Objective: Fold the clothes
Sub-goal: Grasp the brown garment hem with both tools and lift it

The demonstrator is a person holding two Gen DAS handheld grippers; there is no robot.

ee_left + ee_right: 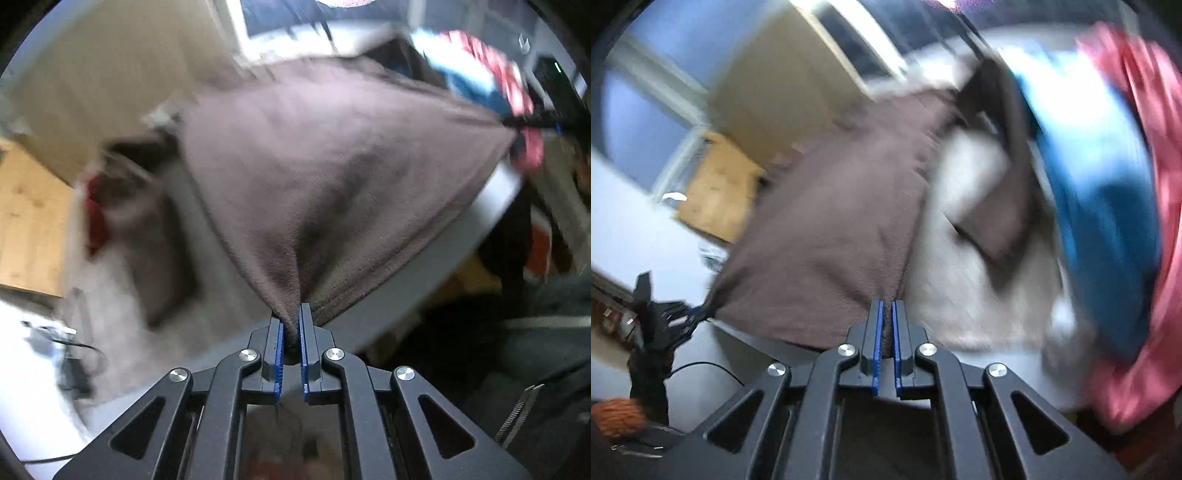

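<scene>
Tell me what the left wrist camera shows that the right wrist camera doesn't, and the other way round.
Only the left wrist view shows the left gripper up close, jaws shut on a corner of the brown cloth.

Only the right wrist view shows the right gripper up close, pinching another corner, and the blue garment filling the right side.

Both show the brown cloth stretched between the grippers, the pink garment and the wooden panel.

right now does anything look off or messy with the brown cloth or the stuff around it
Nothing looks damaged. The brown cloth is stretched between the left gripper and right gripper, each shut on a corner. Behind it, a blue garment and a pink garment lie in a loose unfolded heap. The frames are motion-blurred.
</scene>
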